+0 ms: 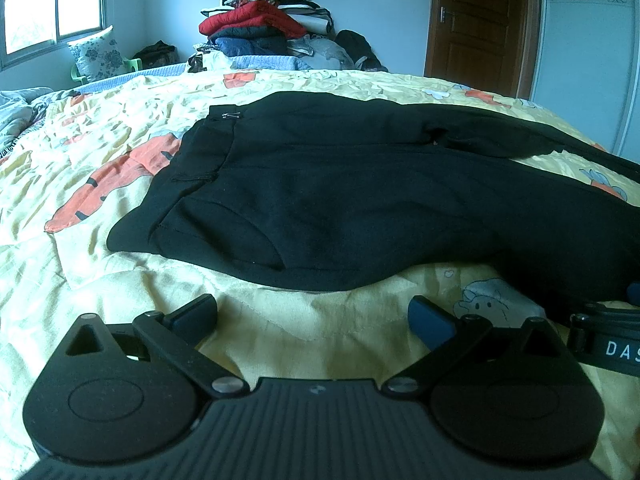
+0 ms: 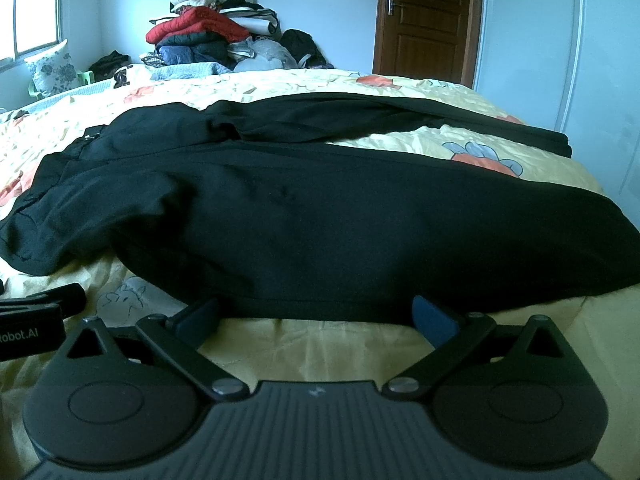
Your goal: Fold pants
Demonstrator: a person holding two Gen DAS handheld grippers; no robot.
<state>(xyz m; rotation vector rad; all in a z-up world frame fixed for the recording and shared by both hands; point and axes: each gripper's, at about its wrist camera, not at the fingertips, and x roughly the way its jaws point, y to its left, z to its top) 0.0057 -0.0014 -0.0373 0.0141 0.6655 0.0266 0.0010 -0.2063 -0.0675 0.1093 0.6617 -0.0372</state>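
Two claws are held wide open and empty over a yellow cartoon-print quilt (image 1: 280, 344). Black pants (image 1: 360, 200) are spread just ahead of the left gripper (image 1: 312, 316); their near edge is met by the right gripper (image 2: 316, 312). "DAS" and "Robot.AI" are printed on the neighbouring bodies.

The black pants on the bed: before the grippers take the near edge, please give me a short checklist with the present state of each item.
1. Left gripper open: ok.
2. Right gripper open: ok, jaws spread at the near edge of the pants.
3. Nothing held yet: ok, both are empty.
4. Pants lie flat: not ok, the fabric is bunched near the crotch and the legs are spread apart.
5. Bedspread clear between left gripper and the pants: ok.
6. Far leg's cuff within reach: cannot tell.
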